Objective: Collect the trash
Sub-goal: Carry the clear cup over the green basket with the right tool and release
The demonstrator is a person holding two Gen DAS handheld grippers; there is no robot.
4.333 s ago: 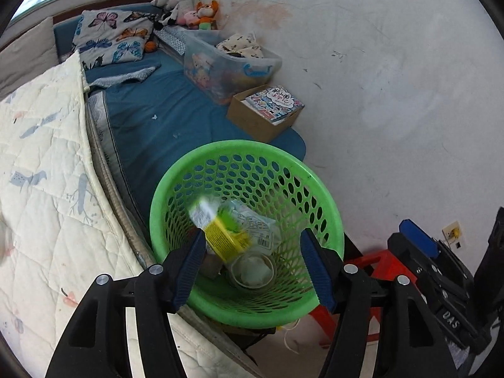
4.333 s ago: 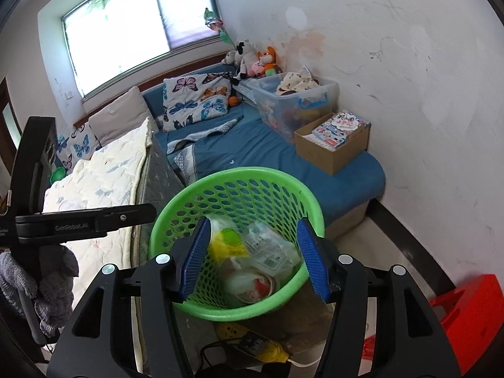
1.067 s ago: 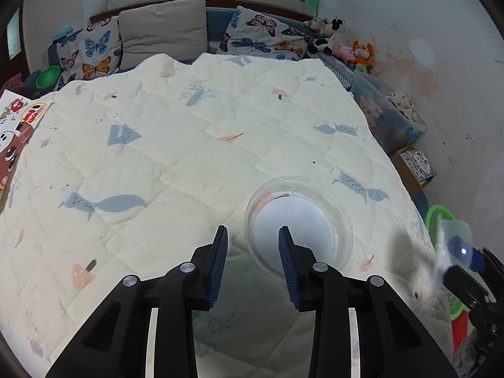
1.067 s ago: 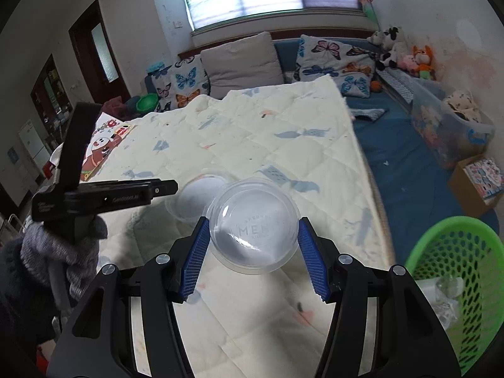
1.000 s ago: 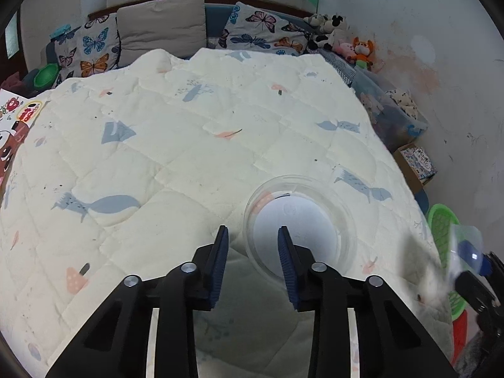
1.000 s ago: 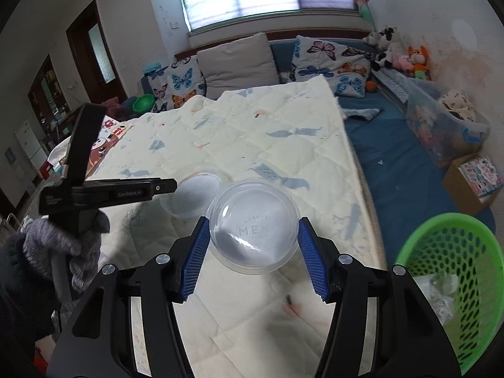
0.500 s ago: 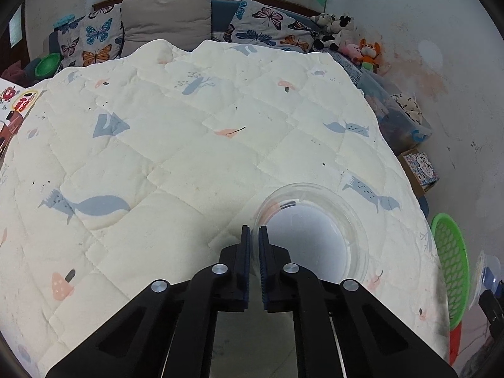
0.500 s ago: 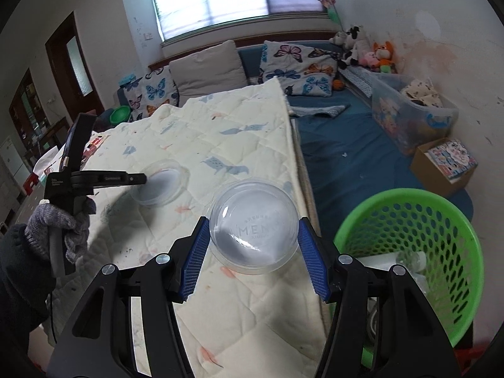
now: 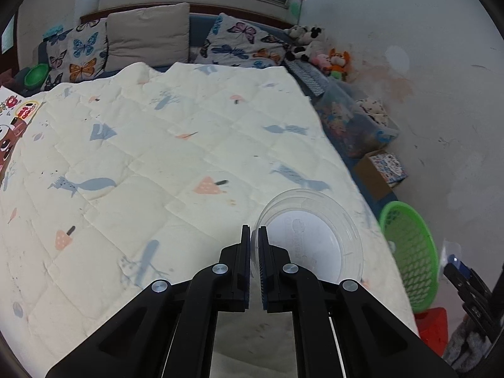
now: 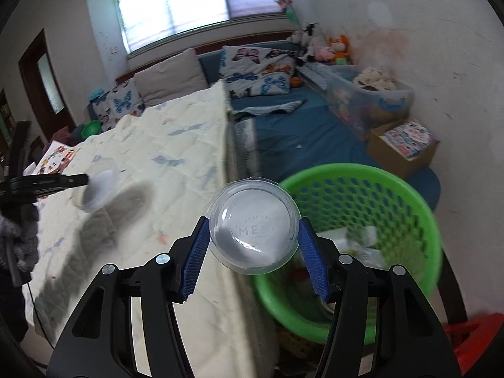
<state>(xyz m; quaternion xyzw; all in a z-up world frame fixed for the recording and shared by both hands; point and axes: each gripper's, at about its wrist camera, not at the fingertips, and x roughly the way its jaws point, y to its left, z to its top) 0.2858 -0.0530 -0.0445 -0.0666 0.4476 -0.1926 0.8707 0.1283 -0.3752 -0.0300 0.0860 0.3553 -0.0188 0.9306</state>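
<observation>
My left gripper (image 9: 254, 236) is shut on the rim of a clear plastic bowl (image 9: 310, 236) and holds it above the quilted bed (image 9: 141, 163). It also shows in the right wrist view (image 10: 97, 189). My right gripper (image 10: 253, 245) is shut on a clear plastic dome container (image 10: 253, 226), held at the bed's edge beside the green perforated basket (image 10: 406, 195). The basket holds wrappers and other trash (image 10: 356, 239). In the left wrist view the basket (image 9: 409, 245) stands at the right past the bed edge.
A blue mattress (image 10: 299, 138) lies beyond the basket with a cardboard box (image 10: 403, 145) and a clear storage bin (image 10: 368, 100). Butterfly pillows (image 9: 239, 41) line the headboard. A red stool (image 9: 431, 330) sits on the floor by the basket. White wall at right.
My right gripper has swung right with the dome container, from over the bed to the basket's edge. My left gripper closed on the bowl's rim and lifted it toward the right.
</observation>
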